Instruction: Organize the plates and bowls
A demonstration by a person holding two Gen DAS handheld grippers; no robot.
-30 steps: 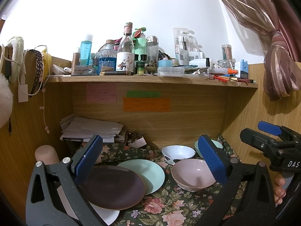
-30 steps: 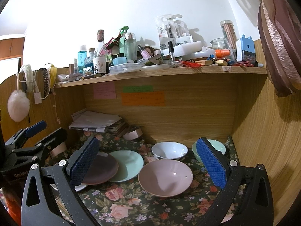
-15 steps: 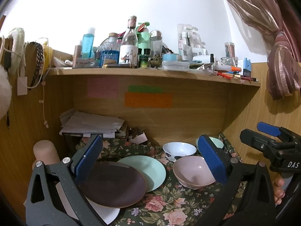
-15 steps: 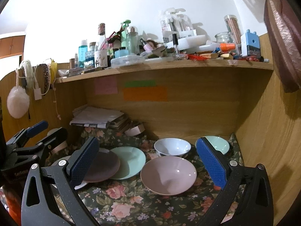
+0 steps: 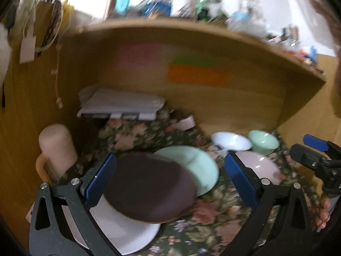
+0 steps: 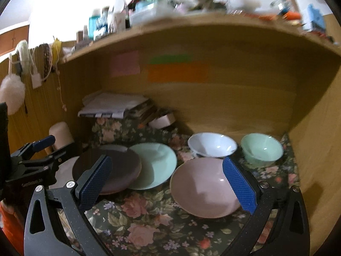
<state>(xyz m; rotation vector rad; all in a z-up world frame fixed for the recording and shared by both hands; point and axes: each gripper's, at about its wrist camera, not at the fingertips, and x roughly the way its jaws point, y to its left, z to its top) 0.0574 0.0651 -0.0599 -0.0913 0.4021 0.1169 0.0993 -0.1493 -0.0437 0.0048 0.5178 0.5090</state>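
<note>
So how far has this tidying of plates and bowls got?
Barely begun, it seems. Done: the brown plate already overlaps the white plate and the green plate, but loosely. In hand: nothing; the left gripper and right gripper hang open and empty. Left: the pink bowl, white bowl and green bowl sit apart, unstacked.

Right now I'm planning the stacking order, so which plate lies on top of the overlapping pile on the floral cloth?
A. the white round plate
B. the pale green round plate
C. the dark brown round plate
C: the dark brown round plate overlaps the pale green round plate and the white round plate.
</note>
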